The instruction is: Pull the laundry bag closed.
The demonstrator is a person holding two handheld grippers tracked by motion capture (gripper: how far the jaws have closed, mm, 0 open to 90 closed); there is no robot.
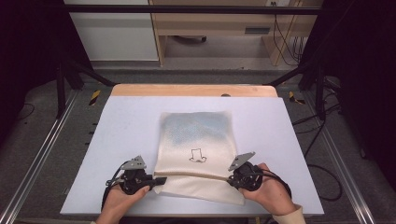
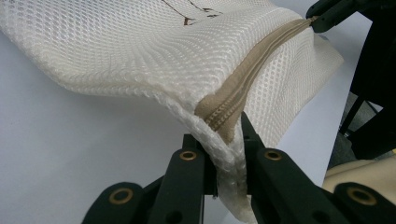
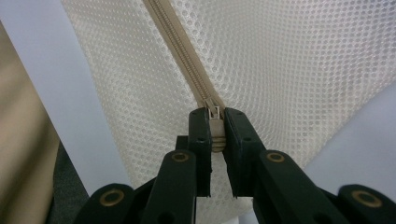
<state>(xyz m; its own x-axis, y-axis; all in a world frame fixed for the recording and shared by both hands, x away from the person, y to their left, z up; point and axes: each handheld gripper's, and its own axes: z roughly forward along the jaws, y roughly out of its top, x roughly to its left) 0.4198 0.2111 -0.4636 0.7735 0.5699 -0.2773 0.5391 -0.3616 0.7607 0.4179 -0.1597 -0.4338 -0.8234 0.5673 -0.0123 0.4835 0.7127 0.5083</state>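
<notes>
Right, mesh bag (image 1: 196, 149) lies mid-table near front edge, L gripper (image 2: 223, 149) clamped tight on its zip-end corner as anchor, R gripper (image 3: 215, 135) pinched shut on zip pull (image 3: 215, 122), prob. so the zip runs w/o bunching.

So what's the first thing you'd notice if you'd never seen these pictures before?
A cream mesh bag lies in the middle of the pale table, with a little drawing on it. At its near edge, the left gripper pinches one end of the tan zipper, and the right gripper is clamped on the zipper pull at the other end.
</notes>
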